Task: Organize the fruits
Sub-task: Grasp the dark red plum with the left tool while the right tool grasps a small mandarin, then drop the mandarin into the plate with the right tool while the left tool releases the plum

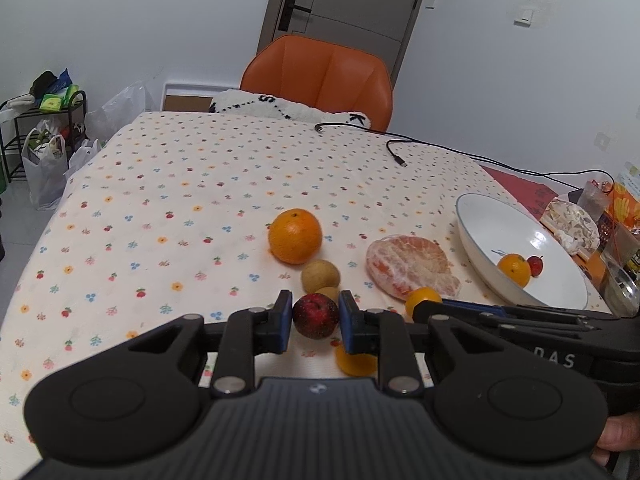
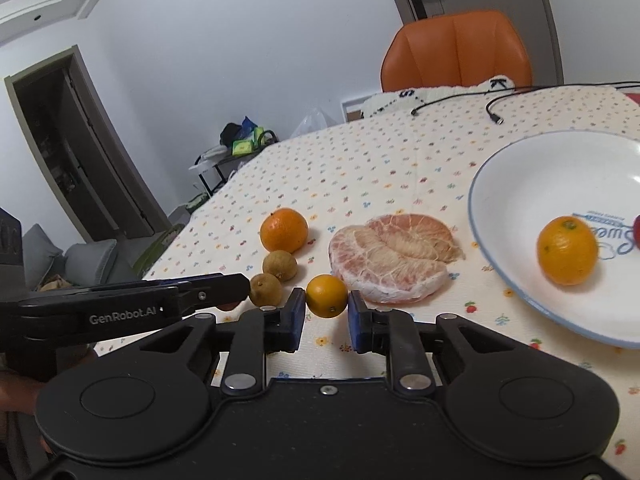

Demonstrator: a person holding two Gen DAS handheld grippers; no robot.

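the left claw brackets a dark red fruit on the tabletop, its pads against the sides, grasping it. the right claw brackets a small kumquat, with slim gaps at both pads, so it reads as released. two brown longans lie just left of that, an orange behind them, and a peeled pomelo to the right. the white bowl beside the pomelo holds another kumquat and a small red fruit.
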